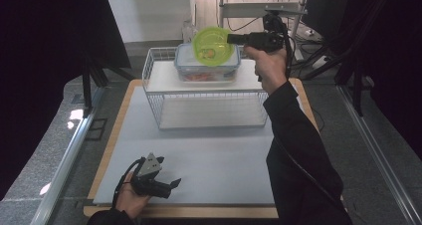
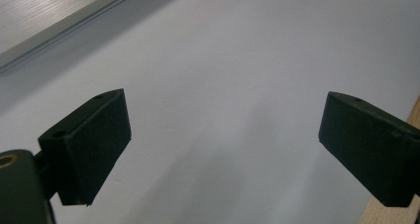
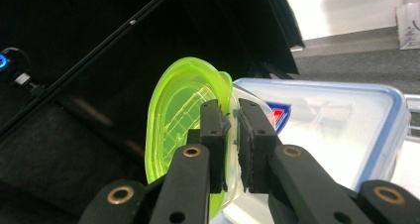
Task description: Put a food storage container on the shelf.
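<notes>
At the top centre of the high view, we see the right gripper point(image 1: 232, 38) with jaws clamped on a green lid point(image 1: 213, 46), held tilted above a box point(image 1: 206, 68) on a wire rack point(image 1: 154, 85). At lower left, the left gripper point(image 1: 175, 182) rests on the tabletop point(image 1: 219, 155), jaws wide open and empty.

Glossy translucent green plastic lid point(image 1: 213, 46). Clear smooth plastic box point(image 1: 206, 65), blue-rimmed. White wire rack point(image 1: 209, 108), thin metal. Matt white mat point(image 1: 209, 155) over pale wood table point(image 1: 107, 155). Matt black rubbery pads point(image 2: 91, 144).
</notes>
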### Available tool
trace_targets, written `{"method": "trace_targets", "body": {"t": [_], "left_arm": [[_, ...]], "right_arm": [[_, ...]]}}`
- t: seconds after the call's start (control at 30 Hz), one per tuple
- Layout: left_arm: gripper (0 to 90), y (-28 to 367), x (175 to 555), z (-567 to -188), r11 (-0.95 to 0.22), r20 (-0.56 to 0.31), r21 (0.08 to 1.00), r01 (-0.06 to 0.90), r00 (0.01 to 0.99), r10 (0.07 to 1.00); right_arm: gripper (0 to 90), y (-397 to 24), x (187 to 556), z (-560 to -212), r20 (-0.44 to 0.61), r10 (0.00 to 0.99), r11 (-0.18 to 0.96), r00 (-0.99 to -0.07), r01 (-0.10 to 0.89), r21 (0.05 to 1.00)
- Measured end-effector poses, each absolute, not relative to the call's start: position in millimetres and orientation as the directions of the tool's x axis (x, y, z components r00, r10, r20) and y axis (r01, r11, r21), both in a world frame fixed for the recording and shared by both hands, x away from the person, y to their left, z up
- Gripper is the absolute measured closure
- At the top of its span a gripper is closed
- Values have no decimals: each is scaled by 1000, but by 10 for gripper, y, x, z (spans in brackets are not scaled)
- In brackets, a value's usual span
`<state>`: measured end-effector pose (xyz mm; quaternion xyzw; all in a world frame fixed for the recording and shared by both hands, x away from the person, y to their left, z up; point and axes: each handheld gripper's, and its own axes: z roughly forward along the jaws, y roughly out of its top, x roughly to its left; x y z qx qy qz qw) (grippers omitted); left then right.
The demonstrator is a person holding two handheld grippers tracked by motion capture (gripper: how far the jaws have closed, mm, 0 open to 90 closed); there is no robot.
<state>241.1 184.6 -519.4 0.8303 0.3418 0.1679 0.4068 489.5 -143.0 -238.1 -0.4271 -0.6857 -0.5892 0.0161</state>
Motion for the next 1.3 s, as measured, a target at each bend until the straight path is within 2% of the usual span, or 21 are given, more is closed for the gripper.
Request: {"method": "trace_targets", "body": {"t": [0.53,0.63,0.9,0.97,1.1,1.13,1.17,1.3], "left_arm": [[60,1855,2415,-5202,-437,-8,787,436,715,699],[60,1852,2415,-5204,-440,-6,785,435,716,698],[61,1849,2417,-5208,-448,-6,780,438,720,694],[61,1850,2417,-5208,-447,-6,780,438,720,694],[62,1851,2415,-5207,-448,-4,780,438,719,695],[62,1849,2414,-5206,-448,-4,780,438,719,695],[62,1849,2414,-5206,-448,-4,780,438,719,695],[62,1845,2417,-5206,-451,0,779,436,719,695]], "right_arm": [[804,-1266,5203,-2480,583,582,-114,-567,653,749],[739,-1243,5231,-2505,566,612,-118,-552,643,756],[744,-1190,5255,-2533,542,649,-134,-534,620,773],[680,-1180,5259,-2534,528,657,-131,-538,609,782],[641,-1201,5209,-2475,471,689,-115,-550,558,821],[649,-1242,5133,-2412,430,701,-102,-569,516,850],[649,-1242,5133,-2412,430,701,-102,-569,516,850],[831,-1306,4777,-2345,303,711,-6,-635,426,905]]}}
